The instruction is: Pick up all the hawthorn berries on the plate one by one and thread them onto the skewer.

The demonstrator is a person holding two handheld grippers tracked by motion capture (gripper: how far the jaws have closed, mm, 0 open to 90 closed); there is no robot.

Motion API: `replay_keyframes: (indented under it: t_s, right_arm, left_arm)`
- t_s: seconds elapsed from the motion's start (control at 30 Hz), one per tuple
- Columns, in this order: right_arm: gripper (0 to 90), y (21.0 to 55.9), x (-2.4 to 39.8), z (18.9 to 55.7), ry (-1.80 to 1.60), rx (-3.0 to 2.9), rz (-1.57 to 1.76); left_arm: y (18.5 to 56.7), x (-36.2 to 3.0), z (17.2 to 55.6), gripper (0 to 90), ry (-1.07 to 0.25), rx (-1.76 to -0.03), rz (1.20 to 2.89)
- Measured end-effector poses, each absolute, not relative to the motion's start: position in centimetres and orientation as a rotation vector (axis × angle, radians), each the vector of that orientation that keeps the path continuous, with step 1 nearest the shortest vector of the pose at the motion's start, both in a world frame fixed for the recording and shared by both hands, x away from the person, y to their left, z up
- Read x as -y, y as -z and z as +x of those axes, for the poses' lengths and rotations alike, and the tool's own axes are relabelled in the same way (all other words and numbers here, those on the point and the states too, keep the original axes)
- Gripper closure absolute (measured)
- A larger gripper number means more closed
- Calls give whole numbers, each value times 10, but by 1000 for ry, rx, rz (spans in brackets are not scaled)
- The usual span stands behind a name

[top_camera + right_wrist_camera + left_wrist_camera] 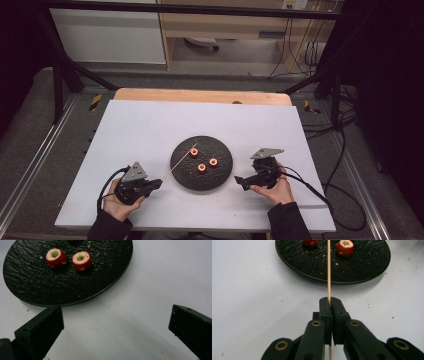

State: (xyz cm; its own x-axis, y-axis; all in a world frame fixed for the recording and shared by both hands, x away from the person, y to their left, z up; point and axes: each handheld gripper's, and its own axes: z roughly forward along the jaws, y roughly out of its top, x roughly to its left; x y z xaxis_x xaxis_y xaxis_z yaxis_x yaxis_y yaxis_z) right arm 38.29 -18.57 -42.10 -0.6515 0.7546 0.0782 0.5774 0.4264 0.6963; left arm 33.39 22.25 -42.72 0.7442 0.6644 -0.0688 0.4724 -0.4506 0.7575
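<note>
Jaws of the left gripper (329, 302) pinch a skewer (328, 270); jaws of the right gripper (116, 320) stand wide apart, holding nothing.

From the left gripper the skewer reaches out over the near edge of the black plate (362, 267), which sits mid-table on the white board (140, 125). Three cored red fruits (202, 168) lie on the plate, close together. Its tip ends near the far-left fruit (194, 152). The right gripper rests just beside the plate's right rim, apart from it. Crumbs dot plate and board.
</note>
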Motion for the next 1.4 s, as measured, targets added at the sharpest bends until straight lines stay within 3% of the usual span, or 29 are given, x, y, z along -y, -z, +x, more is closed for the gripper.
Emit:
replay_keyframes:
  t_s: [0.47,0.97,1.4]
  right_arm:
    - [71,396,134,410,-990,-2513,1097]
    - [343,393,87,447,-817,-2707,1113]
    - [499,403,69,462,-645,-2790,1081]
  left_arm:
    - [427,-228,334,880,-315,-853,2127]
    - [429,-226,333,880,-313,-839,2141]
    - [430,-226,333,881,-306,-837,2146]
